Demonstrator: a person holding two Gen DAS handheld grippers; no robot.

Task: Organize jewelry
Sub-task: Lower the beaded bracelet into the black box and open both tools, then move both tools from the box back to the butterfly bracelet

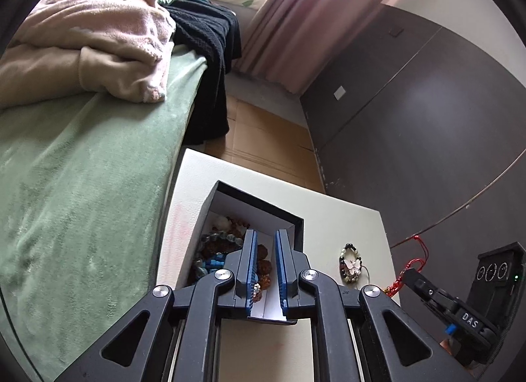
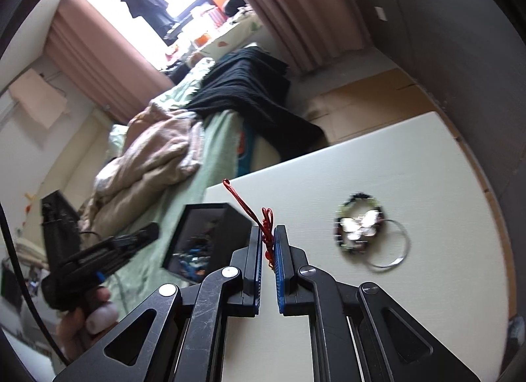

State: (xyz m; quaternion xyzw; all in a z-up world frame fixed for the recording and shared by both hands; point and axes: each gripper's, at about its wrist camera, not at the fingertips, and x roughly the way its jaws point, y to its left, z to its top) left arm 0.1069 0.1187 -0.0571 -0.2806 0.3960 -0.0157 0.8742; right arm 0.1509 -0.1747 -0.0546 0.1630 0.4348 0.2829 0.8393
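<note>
Left gripper [image 1: 264, 263]: clenched, nothing pinched; its tips hang over the black box [image 1: 230, 217] at the white table's [image 1: 348, 224] left edge.
Right gripper [image 2: 268, 250]: grasping the red knotted cord charm [image 2: 267, 229], loop end sticking up past the pads.
Box contents: bead bracelets [image 1: 217, 247] piled inside.
Left on table: beaded bracelet with butterfly charm [image 2: 358, 227] and thin metal bangle [image 2: 394, 247], touching, toward the right edge.
Risk: the thin cord could slip from the pads, or its dangling tail could snag the box rim and drag the box off the edge.
Risk: both grippers crowding the box could collide.
</note>
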